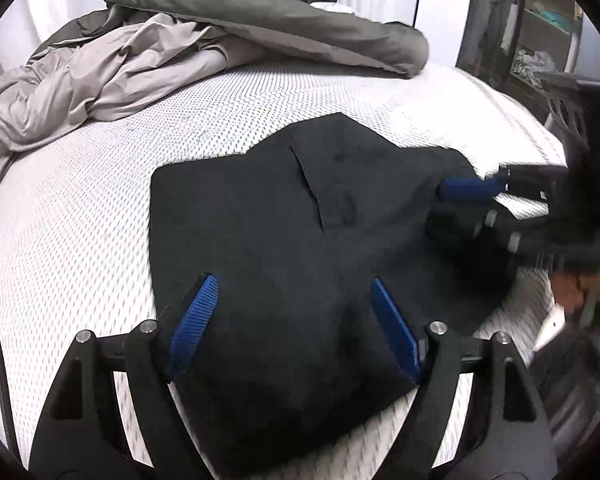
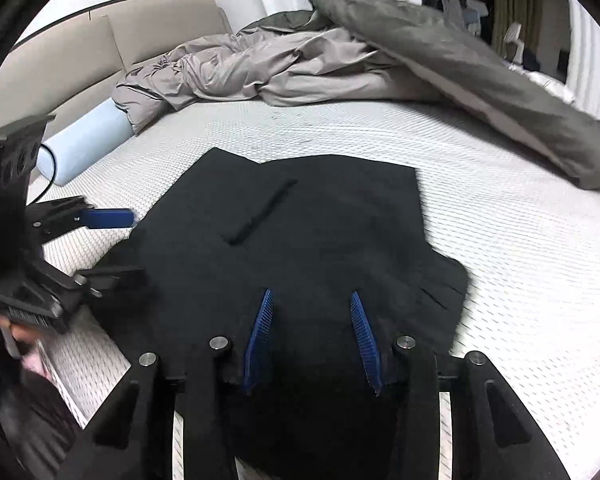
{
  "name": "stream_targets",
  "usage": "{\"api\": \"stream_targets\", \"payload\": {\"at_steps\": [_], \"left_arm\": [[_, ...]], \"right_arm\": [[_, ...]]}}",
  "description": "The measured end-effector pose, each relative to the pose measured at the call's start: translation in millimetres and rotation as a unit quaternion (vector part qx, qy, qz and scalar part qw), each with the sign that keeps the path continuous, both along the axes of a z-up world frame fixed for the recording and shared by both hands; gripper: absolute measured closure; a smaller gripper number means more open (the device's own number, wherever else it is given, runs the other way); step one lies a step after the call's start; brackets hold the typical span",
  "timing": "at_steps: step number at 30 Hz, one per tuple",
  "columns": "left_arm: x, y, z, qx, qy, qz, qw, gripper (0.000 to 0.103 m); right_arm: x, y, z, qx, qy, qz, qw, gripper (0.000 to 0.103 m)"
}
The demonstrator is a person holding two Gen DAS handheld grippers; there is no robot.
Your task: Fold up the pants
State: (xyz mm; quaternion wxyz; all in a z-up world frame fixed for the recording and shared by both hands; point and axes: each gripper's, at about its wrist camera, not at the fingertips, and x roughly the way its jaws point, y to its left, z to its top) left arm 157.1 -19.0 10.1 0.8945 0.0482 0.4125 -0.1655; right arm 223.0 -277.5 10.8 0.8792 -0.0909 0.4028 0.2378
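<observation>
Lying flat on the white textured mattress (image 1: pixel 80 200), the black pants (image 1: pixel 284 216) sat folded into a compact, roughly square bundle, with a slit pocket (image 1: pixel 308 188) showing on the upper face. The left gripper (image 1: pixel 294 322) hovered over the near edge of the bundle with its jaws spread wide, and the blue ribbed pads (image 1: pixel 194 324) stood apart on either side of a soft ridge of cloth without closing on it. Whether the pads touched the fabric could not be told from this view.

Off to the right of the left gripper, the right gripper (image 1: pixel 456 208) came in from the side at the bundle's right edge; one blue pad lay above the cloth there and the other finger sat lower, dark and blurred against the fabric. From its own camera, the right gripper (image 2: pixel 312 340) showed its jaws open, less wide than the left's, with black cloth between and ahead of the fingers and nothing pinched.

In that same view the left gripper (image 2: pixel 112 240) appeared to the left, one blue pad over bare mattress just beside the pants' edge.

Beyond both grippers, a rumpled beige sheet (image 1: pixel 92 76) and a grey duvet (image 1: pixel 284 28) were heaped at the far side of the bed. A pale blue bolster (image 2: pixel 84 144) rested against the padded headboard (image 2: pixel 112 40), far left of the right gripper.
</observation>
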Motion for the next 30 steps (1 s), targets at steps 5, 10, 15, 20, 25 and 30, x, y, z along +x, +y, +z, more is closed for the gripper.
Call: {"api": "stream_targets", "payload": {"at_steps": [5,10,15,20,25,30], "left_arm": [[34,-7,-29,0.015,0.029,0.008,0.9994,0.027],[21,6,-27,0.001,0.031,-0.005,0.9995,0.025],[11,2,-16,0.013,0.034,0.012,0.9993,0.033],[19,-7,17,0.005,-0.027,0.017,0.9995,0.040],[62,-21,-28,0.042,0.056,0.005,0.9975,0.039],[47,-3,-24,0.024,0.048,-0.016,0.9984,0.040]], "right_arm": [[27,41,-31,-0.076,0.018,0.015,0.997,0.061],[15,3,-23,-0.129,-0.011,-0.007,0.992,0.063],[10,-15,-15,-0.102,-0.011,-0.014,0.995,0.061],[19,-12,10,-0.027,-0.010,-0.021,0.999,0.060],[51,39,-12,-0.056,0.040,0.001,0.998,0.059],[53,29,-29,-0.128,0.034,0.001,0.991,0.060]]}}
